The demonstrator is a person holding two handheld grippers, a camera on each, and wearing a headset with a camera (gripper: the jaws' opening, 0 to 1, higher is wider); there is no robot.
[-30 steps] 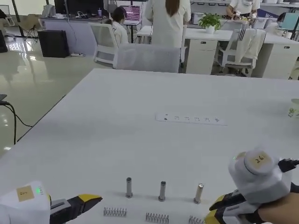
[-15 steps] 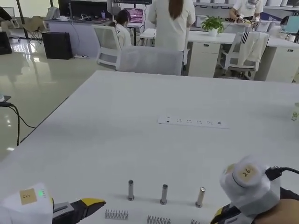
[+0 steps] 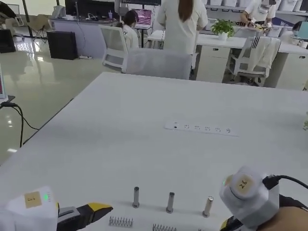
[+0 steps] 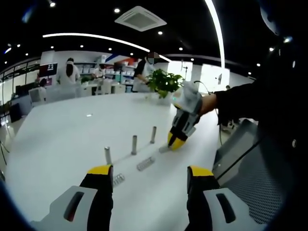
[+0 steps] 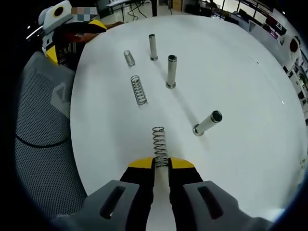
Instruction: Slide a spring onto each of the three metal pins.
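Three metal pins [image 3: 170, 202] stand upright in a row near the table's front edge. In front of them lie springs [image 3: 120, 222], each on its side. My right gripper [image 5: 162, 164] is low over the table, its jaws closed on the near end of the rightmost spring [image 5: 159, 142], which still lies on the surface beside the right pin [image 5: 207, 123]. The left gripper view shows the same grip from the side, with the right gripper [image 4: 174, 142] touching that spring. My left gripper [image 4: 150, 171] is open and holds nothing, just short of the left spring [image 4: 118, 179].
A white power strip [image 3: 201, 128] lies mid-table beyond the pins. An office chair [image 3: 156, 62] stands at the far edge, with a person [image 3: 180, 24] and desks behind. A mesh chair seat [image 5: 43, 125] sits below the table's near edge.
The head camera has tilted, shifting the scene down. My right gripper has moved left and lower, onto the rightmost spring. The left gripper has hardly moved.
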